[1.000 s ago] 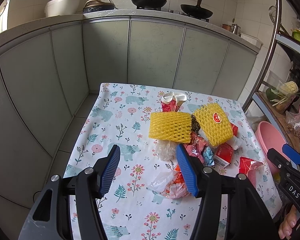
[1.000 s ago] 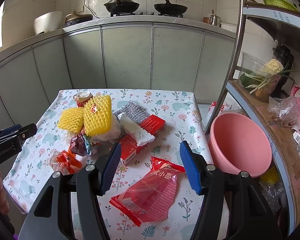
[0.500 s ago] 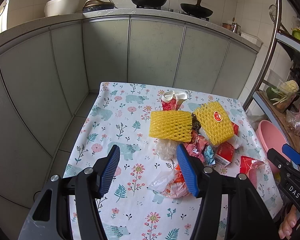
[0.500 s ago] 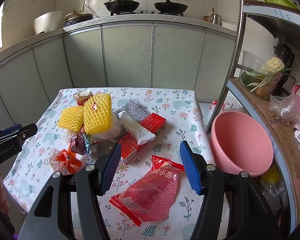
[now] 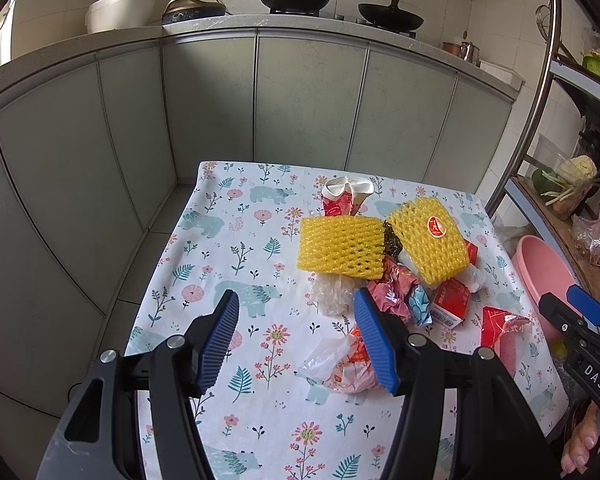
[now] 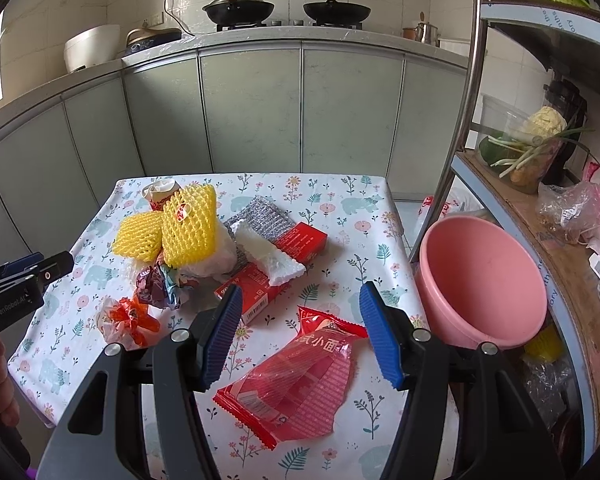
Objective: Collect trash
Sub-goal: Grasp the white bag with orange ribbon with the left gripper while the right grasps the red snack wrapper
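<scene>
Covering most of the floral surface [image 6: 340, 200], the trash remains uncollected, so I judge the task barely begun: the pink basin [image 6: 480, 276] off its right edge sits empty. Yellow foam nets [image 6: 188, 224], red boxes [image 6: 284, 256] and the red wrapper [image 6: 296, 384] near the front edge lie untouched. Left tongs [image 5: 296, 340] and right tongs [image 6: 300, 336] hover wide apart, holding nothing.

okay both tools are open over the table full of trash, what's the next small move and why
Probably lower the right tool onto the red wrapper and close. It is open and holding nothing, the wrapper lies flat right under it, apart from the pile, and the pink basin sits just to its right. The left tool is also open and empty.
</scene>
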A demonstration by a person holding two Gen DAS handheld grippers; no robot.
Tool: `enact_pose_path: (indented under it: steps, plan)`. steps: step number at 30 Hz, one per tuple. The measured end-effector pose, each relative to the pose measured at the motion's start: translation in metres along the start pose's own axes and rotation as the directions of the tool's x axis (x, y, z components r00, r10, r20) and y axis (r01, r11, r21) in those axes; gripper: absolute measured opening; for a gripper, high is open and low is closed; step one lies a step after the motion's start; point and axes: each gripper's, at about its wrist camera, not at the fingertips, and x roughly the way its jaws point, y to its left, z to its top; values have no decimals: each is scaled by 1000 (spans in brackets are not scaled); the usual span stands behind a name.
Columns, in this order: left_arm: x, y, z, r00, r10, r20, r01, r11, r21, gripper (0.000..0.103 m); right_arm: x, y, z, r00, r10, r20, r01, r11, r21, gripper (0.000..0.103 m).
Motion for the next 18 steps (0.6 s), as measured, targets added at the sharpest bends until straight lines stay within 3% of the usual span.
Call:
enact_pose_path:
  steps: [8, 13, 18]
  plan:
    - [2, -1, -1, 1000, -26, -10, 27, 999, 21, 65, 1, -6, -4, 1000, 3, -17, -3, 1000, 1, 61]
    - [5, 3, -7, 994, -96, -46, 99, 993, 65, 69, 2, -19, -14, 996, 44, -84, -43, 999, 15, 61]
    - [13, 2, -23, 977, -170, -127, 185, 976, 113, 69, 2, -31, -29, 985, 100, -142, -96, 995, 31, 61]
